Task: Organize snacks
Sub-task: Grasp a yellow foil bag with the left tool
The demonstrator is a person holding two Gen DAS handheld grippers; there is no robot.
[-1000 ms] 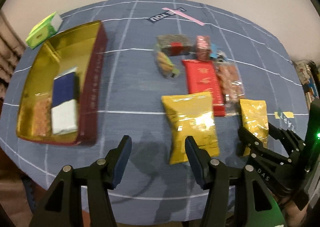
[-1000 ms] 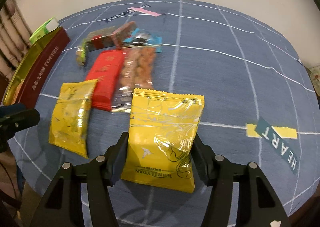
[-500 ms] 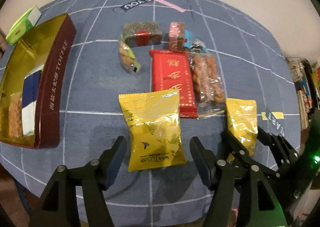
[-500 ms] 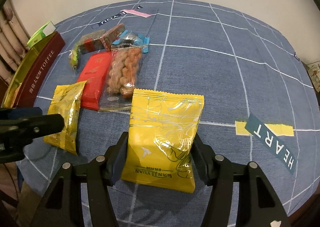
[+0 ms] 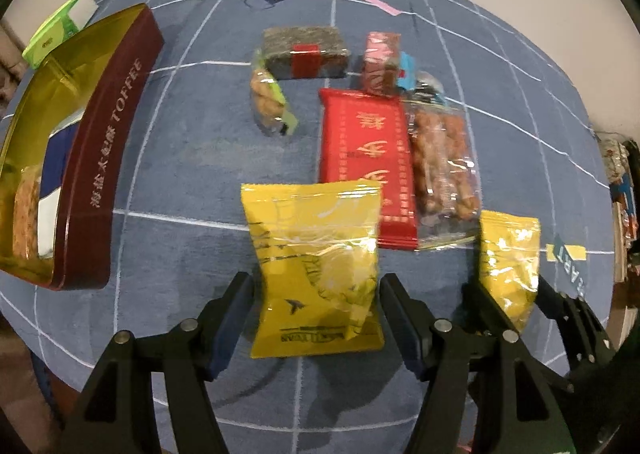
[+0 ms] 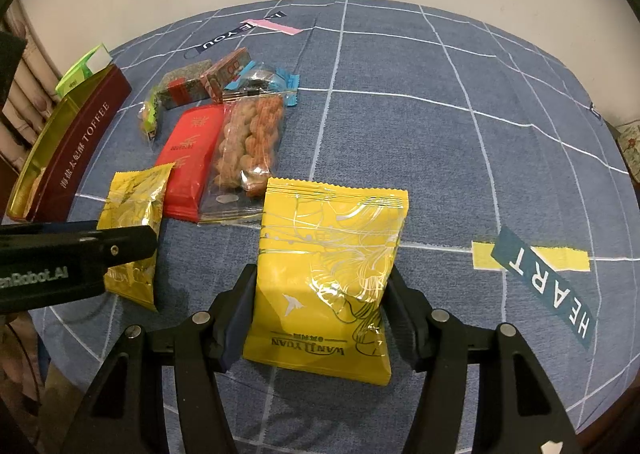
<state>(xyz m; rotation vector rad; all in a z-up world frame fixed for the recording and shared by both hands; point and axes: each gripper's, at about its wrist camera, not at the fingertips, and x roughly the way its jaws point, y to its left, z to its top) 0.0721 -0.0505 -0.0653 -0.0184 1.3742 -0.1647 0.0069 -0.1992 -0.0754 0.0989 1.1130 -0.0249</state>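
Two yellow snack bags lie near the front of the blue grid cloth. My left gripper [image 5: 316,282] stands open over the left yellow bag [image 5: 316,254], one finger on each side, pads not pressing it. In the right wrist view its black body [image 6: 76,262] covers part of that bag [image 6: 132,213]. My right gripper [image 6: 322,274] is shut on the other yellow bag [image 6: 328,262], also seen at the right in the left wrist view [image 5: 508,266]. The maroon and gold toffee tin [image 5: 104,157] stands open at the left, holding a blue-and-white pack and a tan bar.
Behind the bags lie a red packet [image 5: 364,157], a clear bag of nuts [image 5: 444,157], a dark block with a red band [image 5: 304,53], a pink bar [image 5: 380,57] and a small clear pack [image 5: 270,101]. A green box [image 5: 56,29] sits behind the tin.
My left gripper has moved right, away from the tin, and come down astride the left yellow bag with its jaws wider. The right gripper has kept its bag and hardly moved.
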